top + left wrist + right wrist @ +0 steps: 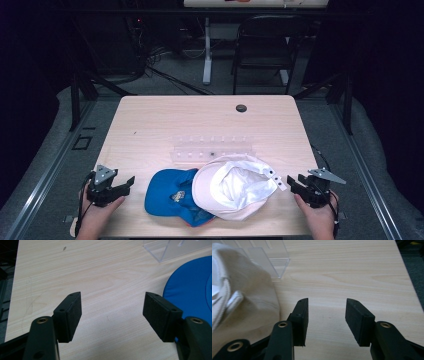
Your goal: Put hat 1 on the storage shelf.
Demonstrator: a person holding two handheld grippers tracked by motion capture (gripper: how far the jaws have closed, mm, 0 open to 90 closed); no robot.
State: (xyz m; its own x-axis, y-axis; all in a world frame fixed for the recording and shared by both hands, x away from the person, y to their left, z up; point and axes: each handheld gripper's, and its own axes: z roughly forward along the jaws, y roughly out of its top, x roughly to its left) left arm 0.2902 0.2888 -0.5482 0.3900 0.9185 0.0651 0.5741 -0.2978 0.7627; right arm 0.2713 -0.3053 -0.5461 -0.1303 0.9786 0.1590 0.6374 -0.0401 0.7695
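While both hands are resting near the front edge of the pale wooden table, the left gripper is pointing inward toward the caps, with its jaws standing wide apart and nothing between them. Its hand is lying low, almost on the table top. Just beside it the blue fabric cap is lying flat, and the white fabric cap is lying partly over its right side, turned up so that the inside is showing. Behind them a clear plastic rack is standing, close to the caps.

Both caps are probably light and soft — the crown will be folding under a grip, and only the brim looks stiff enough to hold its shape. I think the brim edge, or the thick rim seam, is the better place to take hold of.

At the right, the right gripper is aiming toward the white cap — its jaws are also standing apart, somewhat less wide, and holding nothing. The right hand is lying low too.
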